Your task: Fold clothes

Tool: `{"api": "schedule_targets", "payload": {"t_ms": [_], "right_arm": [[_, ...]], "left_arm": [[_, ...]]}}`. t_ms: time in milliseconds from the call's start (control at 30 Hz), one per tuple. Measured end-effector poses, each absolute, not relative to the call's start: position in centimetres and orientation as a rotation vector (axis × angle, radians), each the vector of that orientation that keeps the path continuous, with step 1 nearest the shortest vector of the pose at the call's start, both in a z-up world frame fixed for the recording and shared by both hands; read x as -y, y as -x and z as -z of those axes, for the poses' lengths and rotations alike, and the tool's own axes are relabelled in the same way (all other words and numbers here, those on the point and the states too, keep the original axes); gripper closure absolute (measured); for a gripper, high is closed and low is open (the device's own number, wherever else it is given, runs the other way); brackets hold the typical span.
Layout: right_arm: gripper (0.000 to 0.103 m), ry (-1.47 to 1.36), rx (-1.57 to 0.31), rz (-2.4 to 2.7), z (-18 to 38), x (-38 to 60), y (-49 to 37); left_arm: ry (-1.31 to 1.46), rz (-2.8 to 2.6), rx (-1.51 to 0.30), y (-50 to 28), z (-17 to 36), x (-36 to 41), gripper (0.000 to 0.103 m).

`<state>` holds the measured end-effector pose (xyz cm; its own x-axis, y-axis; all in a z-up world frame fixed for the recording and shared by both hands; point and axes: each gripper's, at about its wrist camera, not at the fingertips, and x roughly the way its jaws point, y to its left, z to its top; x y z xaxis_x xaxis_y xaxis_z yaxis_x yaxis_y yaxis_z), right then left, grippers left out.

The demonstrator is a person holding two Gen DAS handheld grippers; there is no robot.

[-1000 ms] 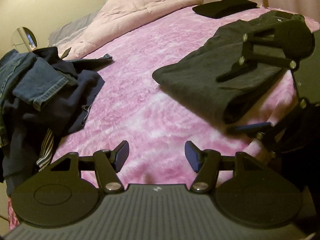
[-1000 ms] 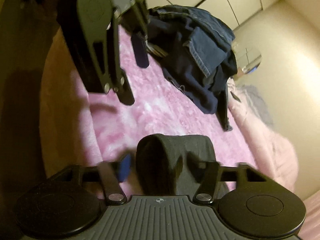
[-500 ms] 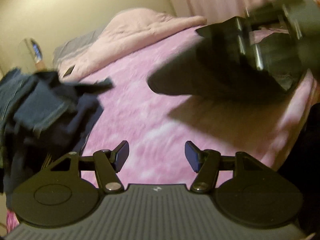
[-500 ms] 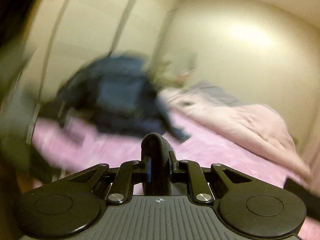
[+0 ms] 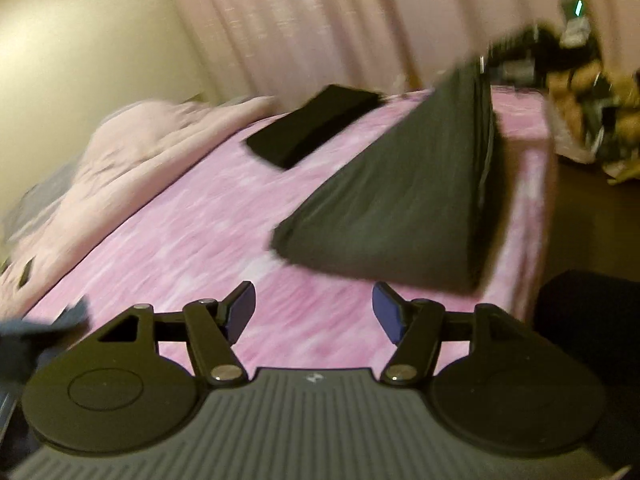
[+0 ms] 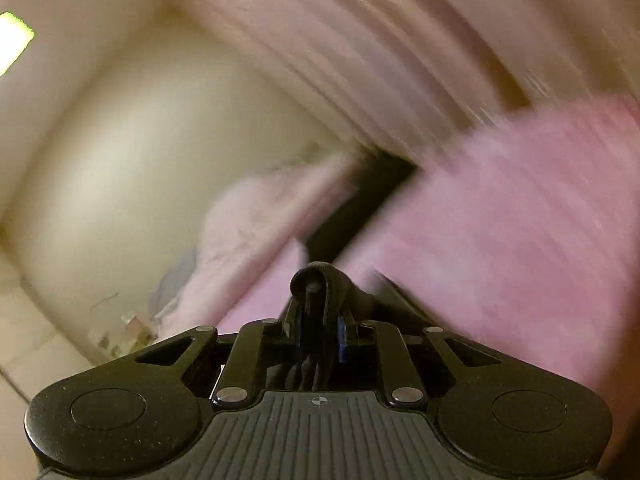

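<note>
Right gripper [image 6: 319,334]: clenched on a bunched fold of the dark grey folded cloth garment [image 5: 404,200].
Garment: hangs as a taut wedge above the pink fuzzy bedspread [image 5: 192,232], ahead-right of the left gripper [image 5: 314,318].
Left gripper: spread apart, empty.

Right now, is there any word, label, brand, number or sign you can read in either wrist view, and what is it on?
No words or numbers are readable in either view.
Small pale logo mark on the left gripper housing: too small and blurred to read.
Crosshair mark on the right gripper housing: a symbol, no text.
Dark grey garment, folded black garment and pink blanket: no print or label visible.
</note>
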<state>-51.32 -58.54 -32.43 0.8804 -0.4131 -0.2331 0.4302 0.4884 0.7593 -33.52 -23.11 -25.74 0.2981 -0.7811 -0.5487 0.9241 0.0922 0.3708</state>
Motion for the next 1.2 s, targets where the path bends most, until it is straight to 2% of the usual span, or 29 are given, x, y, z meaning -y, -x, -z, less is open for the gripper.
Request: {"api": "schedule_targets", "payload": {"t_ms": [167, 367, 433, 500, 967, 1067, 1100, 1133, 1200], "right_arm": [[0.089, -0.97, -0.025, 0.48, 34.0, 58.6, 52.7], [0.089, -0.887, 0.001, 0.395, 31.5, 60.7, 52.5], [0.089, -0.99, -0.105, 0.47, 33.8, 61.7, 52.0], [0.089, -0.998, -0.117, 0.468, 34.5, 61.7, 52.4], [0.088, -0.937, -0.178, 0.483, 33.0, 62.4, 51.5], [0.08, -0.864, -0.197, 0.503, 32.1, 61.7, 52.3], [0.067, -0.824, -0.197, 0.533, 31.5, 61.3, 52.6], [0.062, -0.783, -0.197, 0.563, 30.9, 60.8, 52.8], [0.06, -0.693, -0.201, 0.599, 29.5, 59.6, 52.9]], "left_arm": [[-0.804, 1.368, -0.225, 35.4, 26.9, 28.1, 0.042], [-0.812, 1.421, -0.224, 36.6, 27.7, 31.8, 0.042], [-0.817, 1.429, -0.241, 36.6, 28.0, 32.6, 0.041], [-0.823, 1.436, -0.261, 36.5, 28.3, 33.4, 0.041], [-0.778, 1.39, -0.408, 30.2, 29.5, 35.6, 0.042], [-0.77, 1.361, -0.427, 27.9, 29.3, 36.0, 0.042], [-0.761, 1.351, -0.439, 27.1, 29.3, 36.2, 0.042], [-0.755, 1.345, -0.452, 26.4, 29.4, 36.4, 0.042], [-0.761, 1.346, -0.465, 25.4, 29.9, 36.8, 0.042]]}}
